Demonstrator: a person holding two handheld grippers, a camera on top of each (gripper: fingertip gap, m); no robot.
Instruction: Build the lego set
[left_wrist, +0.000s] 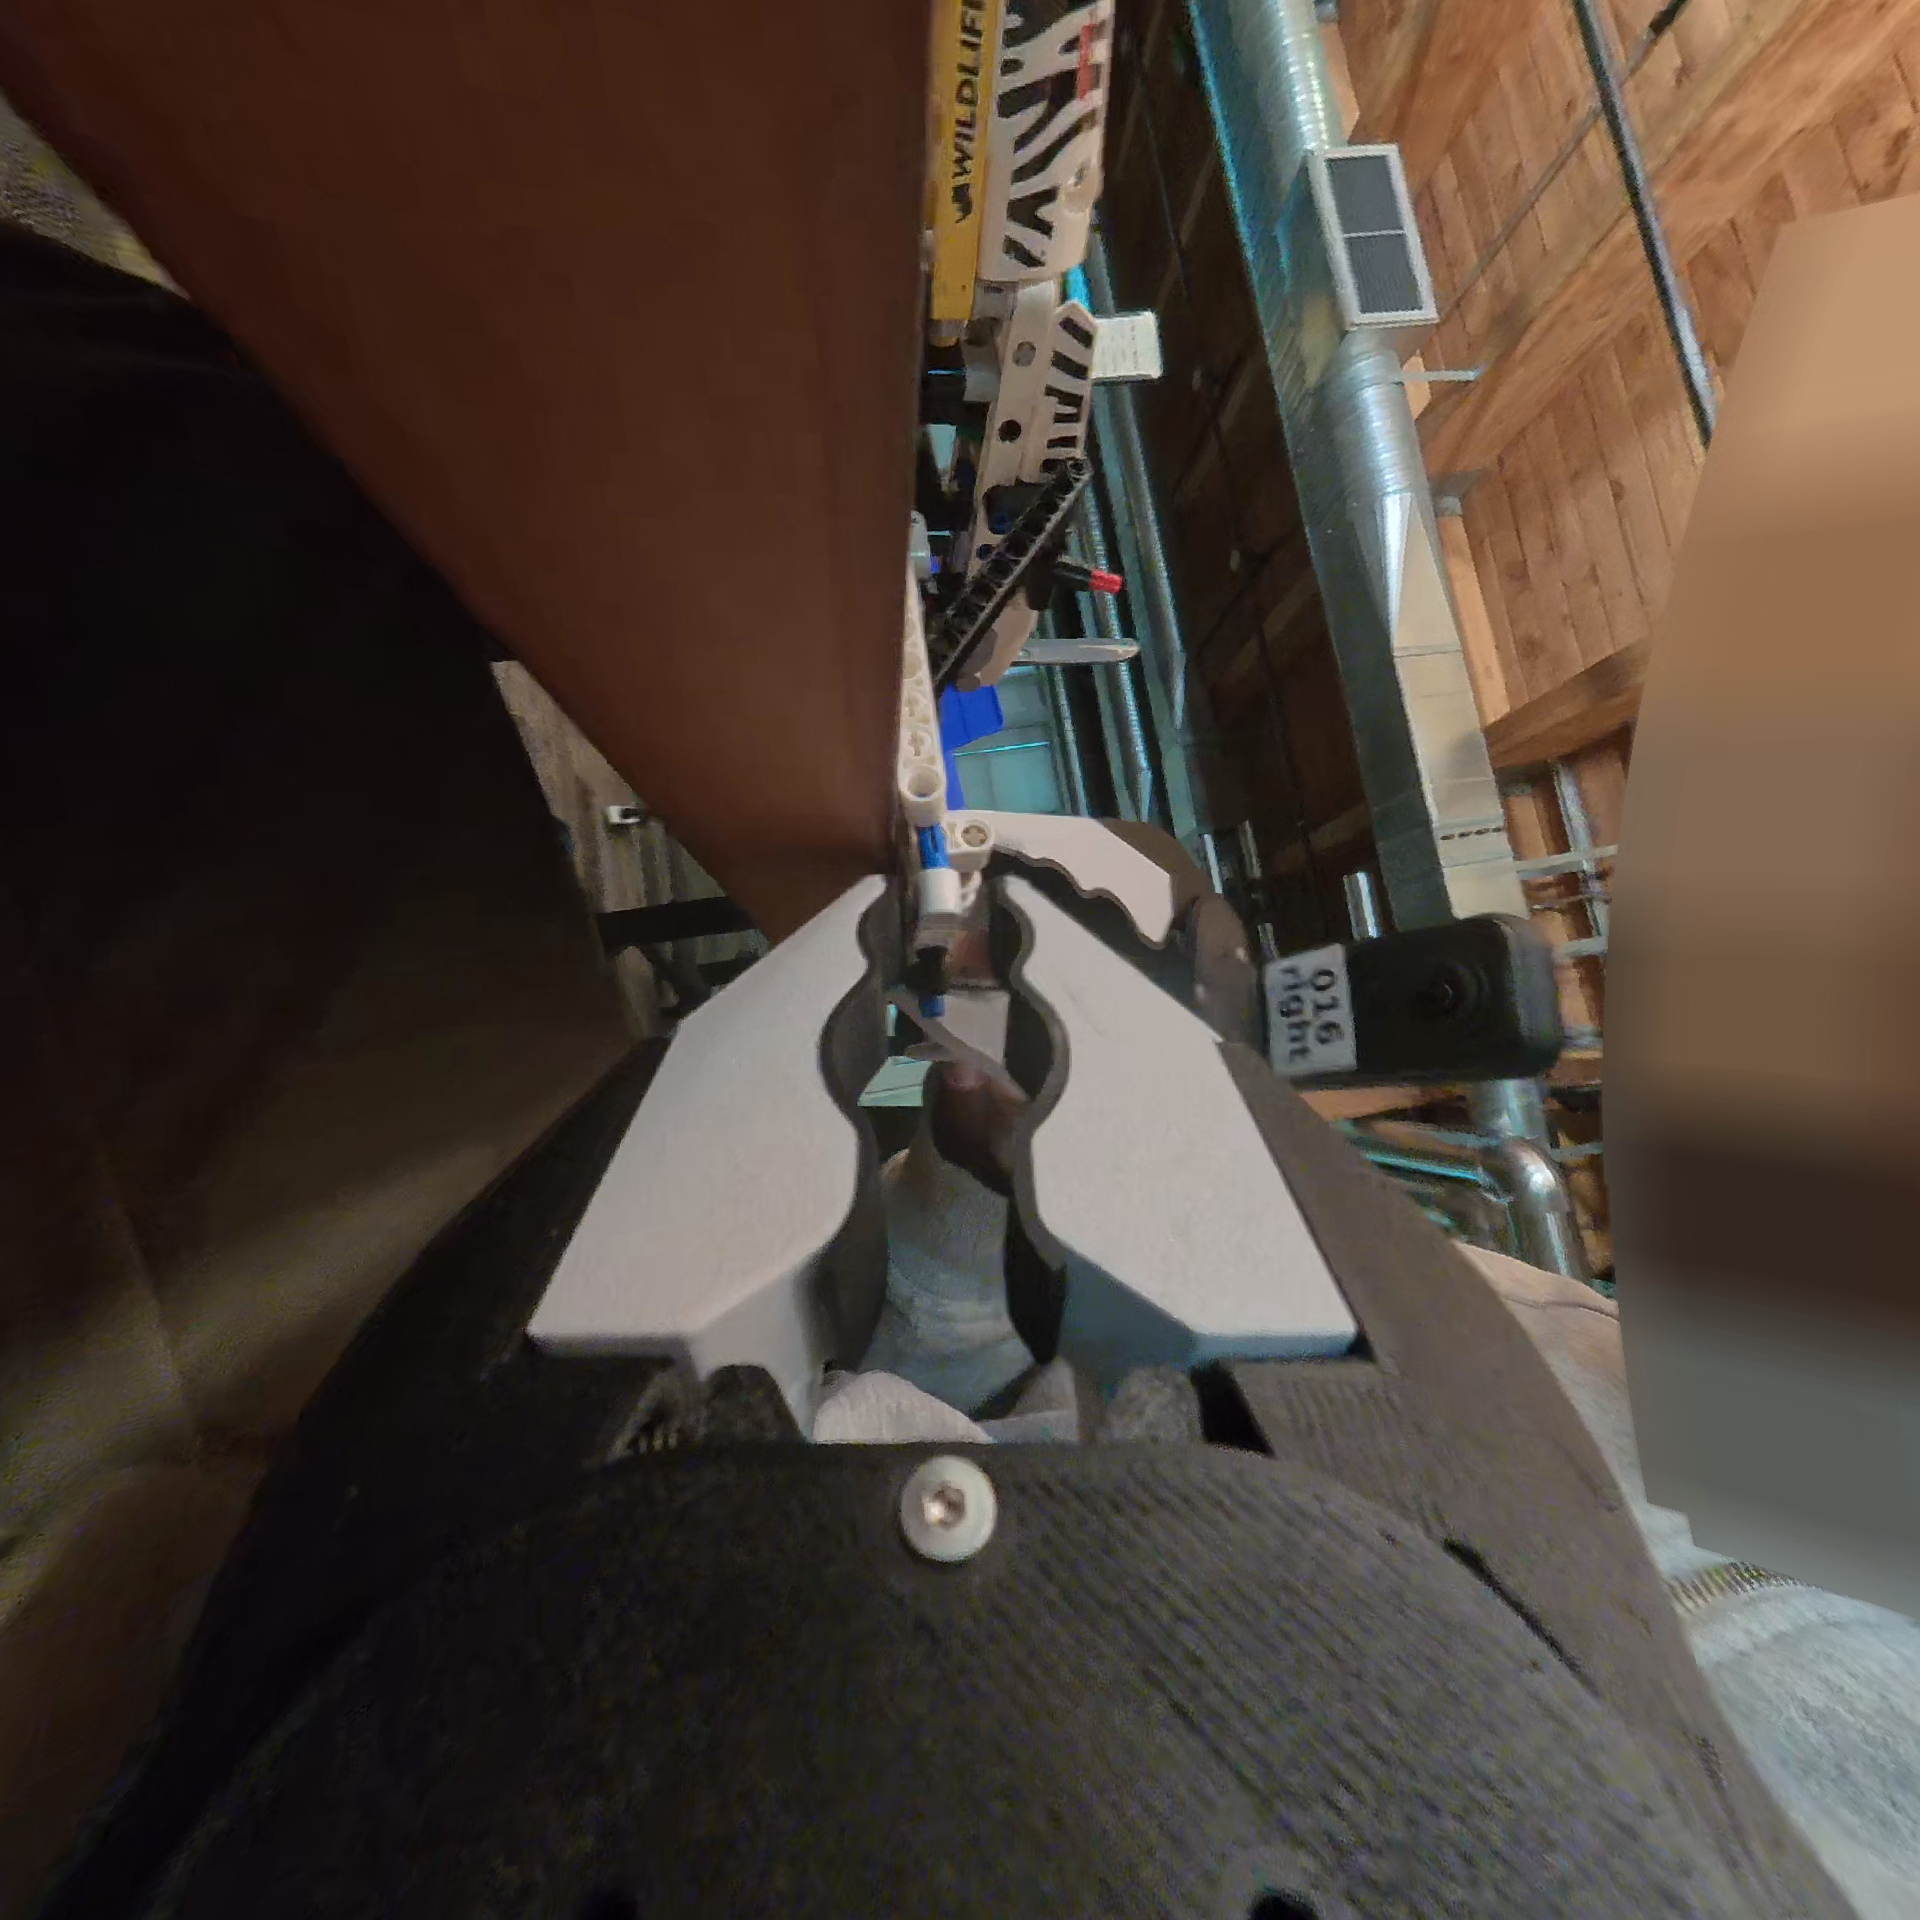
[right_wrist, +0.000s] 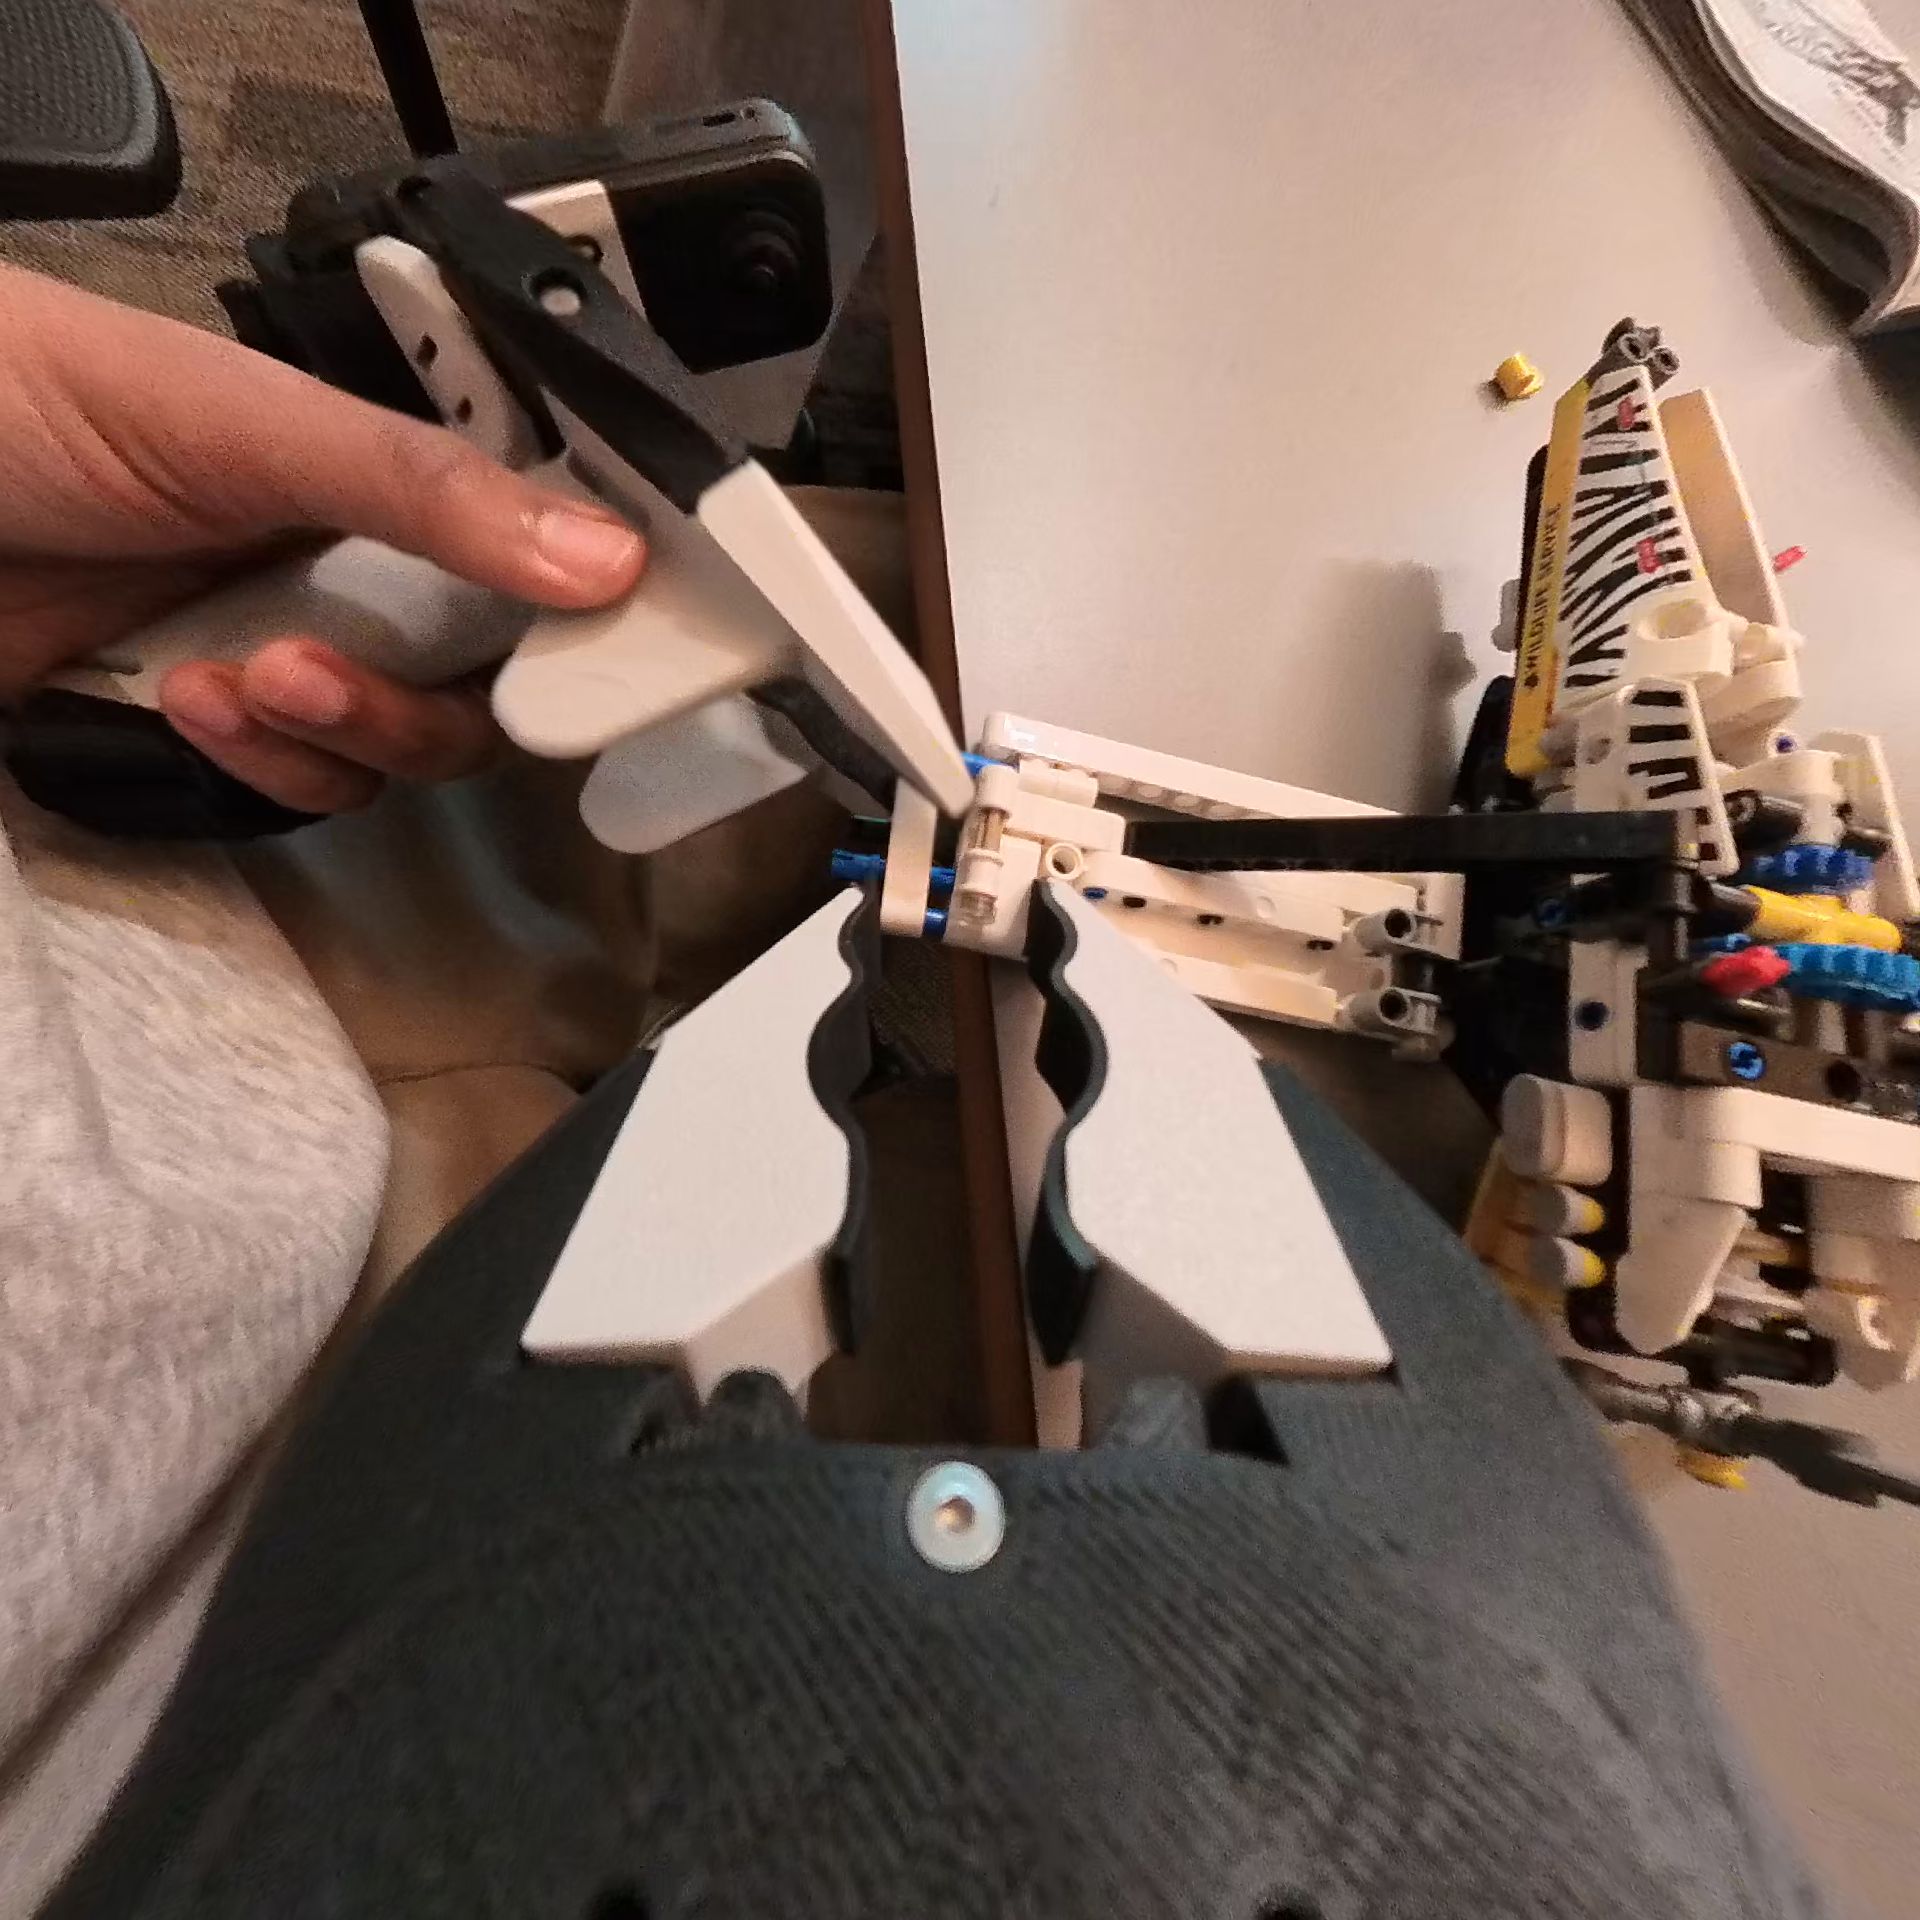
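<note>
My left gripper (right_wrist: 940, 800) clenches a white link (right_wrist: 909, 857) at the model (right_wrist: 1226, 883) tail overhanging the surface (right_wrist: 1195, 364) edge, giving access; my right gripper (right_wrist: 951, 914), jaws released, straddles it to steady.

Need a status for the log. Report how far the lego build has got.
Done: most of the zebra-striped model stands assembled on the white table. In hand: the left gripper and right gripper meet at the white tail end hanging over the table edge. Left: a loose yellow piece; further steps cannot be judged.
</note>
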